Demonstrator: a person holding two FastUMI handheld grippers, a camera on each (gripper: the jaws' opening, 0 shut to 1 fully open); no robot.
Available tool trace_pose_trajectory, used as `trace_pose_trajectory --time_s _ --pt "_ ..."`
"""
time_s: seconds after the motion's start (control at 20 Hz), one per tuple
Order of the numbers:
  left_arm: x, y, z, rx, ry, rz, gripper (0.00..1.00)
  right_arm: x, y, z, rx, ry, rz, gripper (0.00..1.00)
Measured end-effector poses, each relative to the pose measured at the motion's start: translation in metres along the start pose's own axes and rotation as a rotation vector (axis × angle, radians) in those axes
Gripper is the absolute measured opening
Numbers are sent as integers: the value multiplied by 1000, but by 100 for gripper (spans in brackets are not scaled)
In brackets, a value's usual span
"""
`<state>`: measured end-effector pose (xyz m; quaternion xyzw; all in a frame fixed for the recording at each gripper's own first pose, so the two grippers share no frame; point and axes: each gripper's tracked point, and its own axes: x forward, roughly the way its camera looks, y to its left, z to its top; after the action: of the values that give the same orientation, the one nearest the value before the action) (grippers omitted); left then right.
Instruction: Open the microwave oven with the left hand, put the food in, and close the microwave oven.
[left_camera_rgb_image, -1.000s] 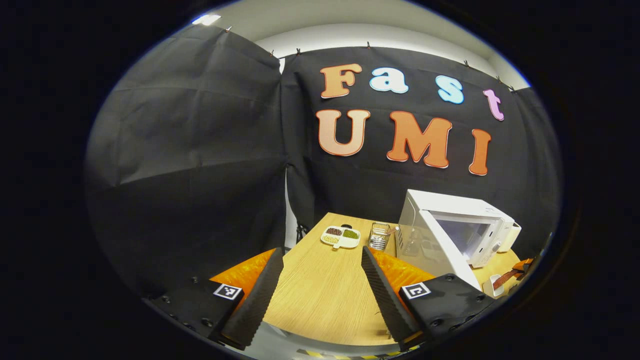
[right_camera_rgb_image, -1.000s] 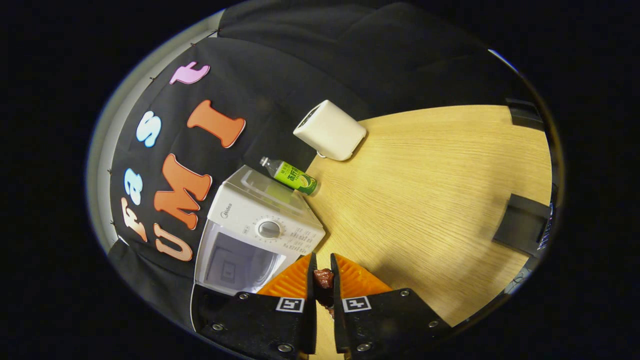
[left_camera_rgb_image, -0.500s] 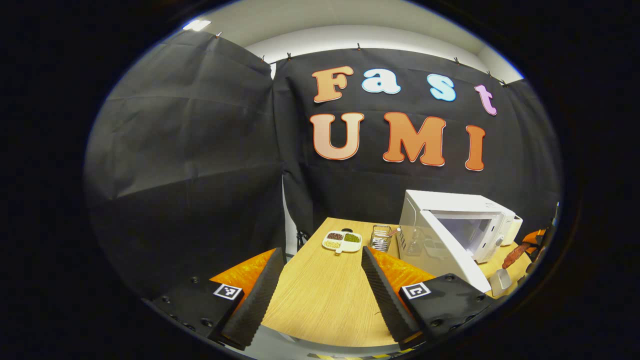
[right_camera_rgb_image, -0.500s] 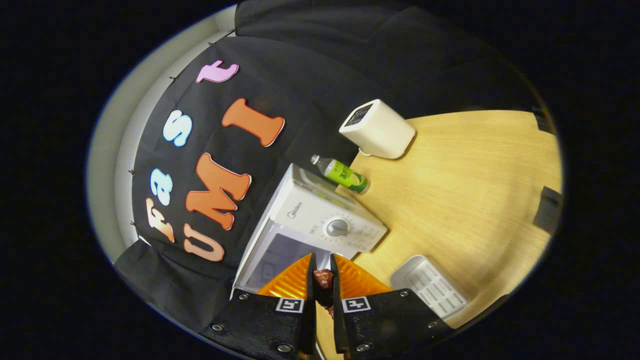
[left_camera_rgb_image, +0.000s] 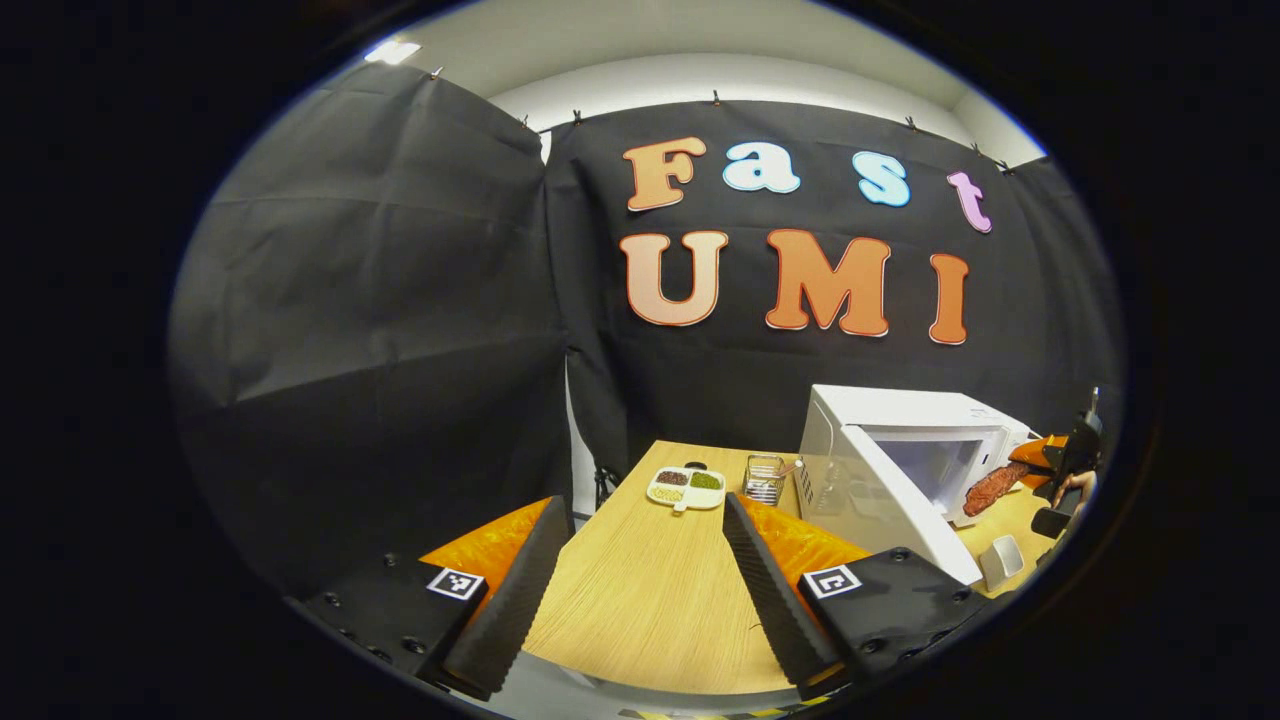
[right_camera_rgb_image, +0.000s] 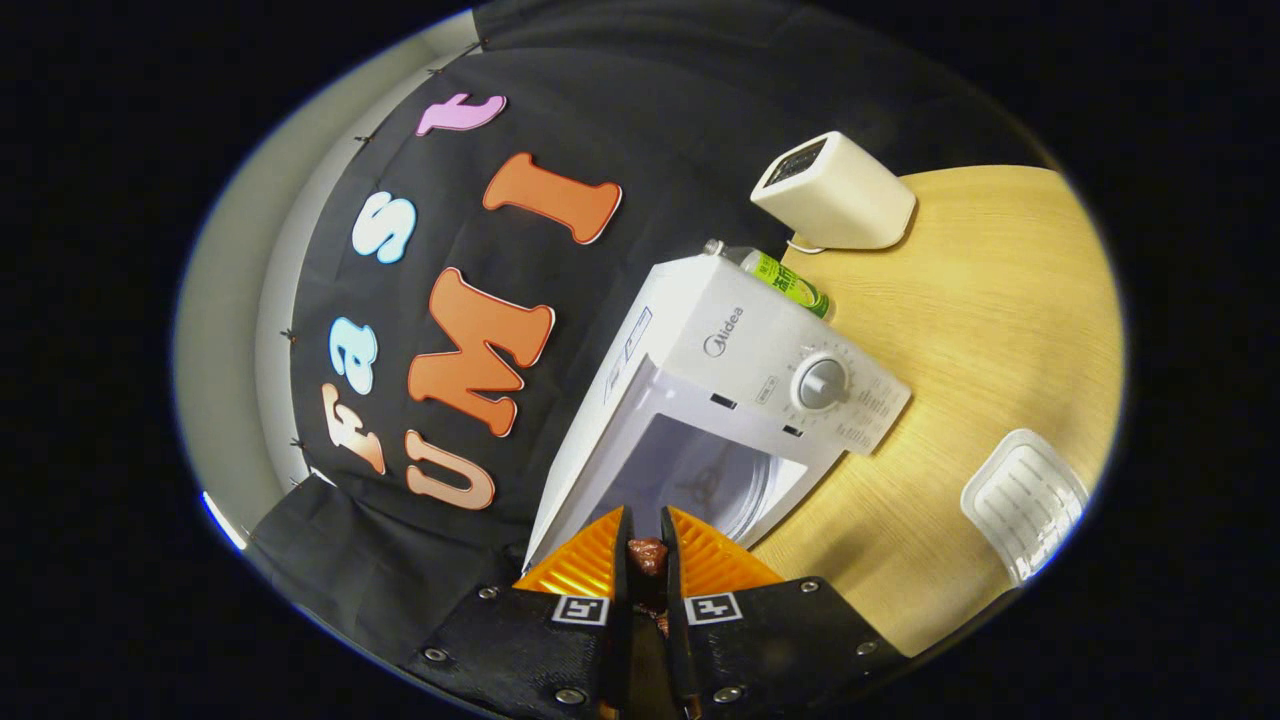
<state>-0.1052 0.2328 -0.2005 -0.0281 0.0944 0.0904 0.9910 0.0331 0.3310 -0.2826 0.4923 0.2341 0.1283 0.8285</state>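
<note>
Left gripper (left_camera_rgb_image: 640, 575): jaws wide apart, nothing between them, held over the near end of the wooden table (left_camera_rgb_image: 640, 600). Beyond its fingers, mid-table, a divided dish (left_camera_rgb_image: 685, 487) with dark, green and pale fillings; just right of it a small clear container (left_camera_rgb_image: 765, 479).

Further right on the table: white microwave (left_camera_rgb_image: 915, 450), door (left_camera_rgb_image: 885, 510) swung open toward the camera, cavity exposed. At the microwave's right, in front of the opening, the right gripper (left_camera_rgb_image: 1050, 458) holds a reddish-brown piece of food (left_camera_rgb_image: 990, 487), its far end pointing at the cavity. A hand (left_camera_rgb_image: 1078, 488) is partly visible behind that gripper. A small white tray (left_camera_rgb_image: 1003, 560) lies on the table below it.

Right gripper view: right gripper (right_camera_rgb_image: 640, 575) jaws nearly closed, both fingers pressed on the food (right_camera_rgb_image: 646, 556), which shows as a dark red lump in the narrow gap. Directly ahead, the microwave (right_camera_rgb_image: 740, 400) opening; control dial (right_camera_rgb_image: 822, 381) on its panel. White ribbed tray (right_camera_rgb_image: 1025, 500) on the table (right_camera_rgb_image: 1000, 330) beside the microwave. Behind the microwave, a green-labelled bottle (right_camera_rgb_image: 785, 282) lying on its side, then a cream box-shaped appliance (right_camera_rgb_image: 835, 195) at the far table edge.
</note>
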Motion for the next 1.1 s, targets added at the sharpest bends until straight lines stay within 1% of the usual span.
trace_pose_trajectory --time_s 0.05,0.1,0.3,0.45,0.65,0.7,0.75,0.8,0.85,0.9,1.05,1.1 --pt "0 2 -2 -6 6 2 100 8 2 -4 4 -3 -6 13" --pt "1 4 -2 -10 9 5 97 15 4 -10 9 -3 -12 13" --pt "10 15 -2 -11 8 22 98 45 9 -23 49 -35 -32 13" --pt "20 22 -3 -4 13 34 98 72 15 -29 110 -71 -29 13" --pt "33 27 -4 -13 25 40 98 114 15 -51 171 -74 -55 13" --pt "36 30 -3 -14 24 48 98 123 15 -55 176 -85 -64 13" --pt "39 33 -4 -13 25 56 100 134 13 -59 175 -97 -75 13" --pt "41 36 -3 -12 27 65 98 143 11 -62 170 -105 -88 13" --pt "44 39 -5 -11 31 74 100 153 10 -65 161 -114 -94 13" --pt "47 42 -4 -16 32 81 100 161 7 -68 153 -121 -105 13" --pt "48 44 -5 -24 43 93 100 184 -9 -75 135 -133 -165 13" --pt "54 48 -7 -21 50 97 98 191 -17 -76 118 -139 -192 13"
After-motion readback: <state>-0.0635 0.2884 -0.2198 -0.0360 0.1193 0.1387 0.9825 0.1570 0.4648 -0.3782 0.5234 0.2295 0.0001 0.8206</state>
